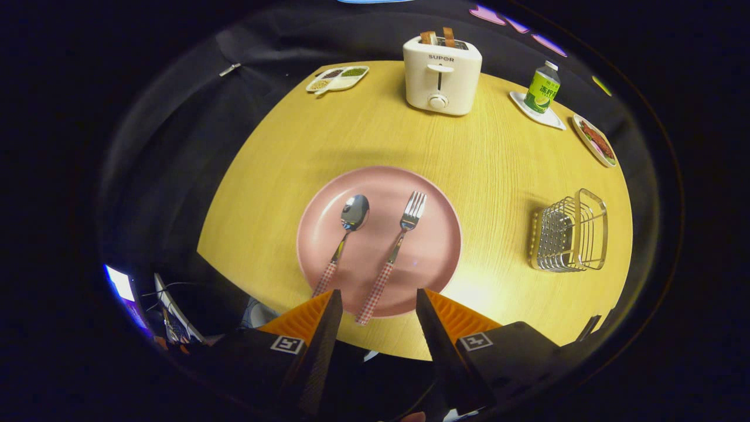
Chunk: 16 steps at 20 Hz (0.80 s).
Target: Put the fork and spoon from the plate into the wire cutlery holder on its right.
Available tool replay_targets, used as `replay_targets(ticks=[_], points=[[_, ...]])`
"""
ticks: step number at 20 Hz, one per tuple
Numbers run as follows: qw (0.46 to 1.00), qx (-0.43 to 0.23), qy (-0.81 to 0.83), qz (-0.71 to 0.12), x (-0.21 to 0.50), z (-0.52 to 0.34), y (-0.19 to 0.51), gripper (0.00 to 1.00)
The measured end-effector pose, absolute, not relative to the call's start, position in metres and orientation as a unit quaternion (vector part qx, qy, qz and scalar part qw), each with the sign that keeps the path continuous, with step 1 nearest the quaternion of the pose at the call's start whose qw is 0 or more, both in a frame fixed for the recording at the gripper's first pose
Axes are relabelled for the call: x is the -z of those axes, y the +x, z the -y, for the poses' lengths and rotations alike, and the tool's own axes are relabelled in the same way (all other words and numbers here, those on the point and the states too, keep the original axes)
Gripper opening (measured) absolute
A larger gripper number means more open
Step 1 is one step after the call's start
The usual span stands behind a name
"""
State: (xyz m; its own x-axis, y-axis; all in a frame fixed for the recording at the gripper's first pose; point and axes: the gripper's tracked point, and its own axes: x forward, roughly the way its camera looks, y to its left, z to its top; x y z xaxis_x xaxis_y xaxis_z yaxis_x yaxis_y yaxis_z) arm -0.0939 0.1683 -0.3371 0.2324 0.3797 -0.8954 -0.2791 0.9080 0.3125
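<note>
Nothing moved yet: fork (397,252) and spoon (345,237) both lie on the pink plate (436,246), wire cutlery holder (569,232) right of the plate, claw (375,302) spread wide, empty, at the plate's near rim.

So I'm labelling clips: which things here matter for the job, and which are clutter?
Job: steel spoon, steel fork, round pink plate, wire cutlery holder, open gripper.
Clutter: white toaster, green bottle, divided snack tray, food plate.

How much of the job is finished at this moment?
Nothing done yet: the spoon and fork lie on the pink plate, and the wire holder looks empty. The tool is open, holding nothing, fork handle between its fingers. Both pieces remain.
</note>
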Motion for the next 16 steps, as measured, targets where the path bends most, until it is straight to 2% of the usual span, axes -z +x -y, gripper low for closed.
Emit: replay_targets(ticks=[4, 5, 6, 9, 12, 14, 16], points=[[0.766, -0.201, 0.037, -0.609, 0.371, -0.179, -0.096, 0.77], [0.763, -0.197, 0.034, -0.615, 0.378, -0.18, -0.097, 0.74], [0.761, -0.19, 0.031, -0.619, 0.385, -0.181, -0.096, 0.64], [0.749, -0.182, 0.043, -0.635, 0.398, -0.185, -0.097, 0.61], [0.75, -0.176, 0.038, -0.636, 0.405, -0.184, -0.096, 0.24], [0.758, -0.175, 0.03, -0.628, 0.398, -0.177, -0.092, 0.14], [0.766, -0.181, 0.035, -0.616, 0.392, -0.175, -0.088, 0.14]])
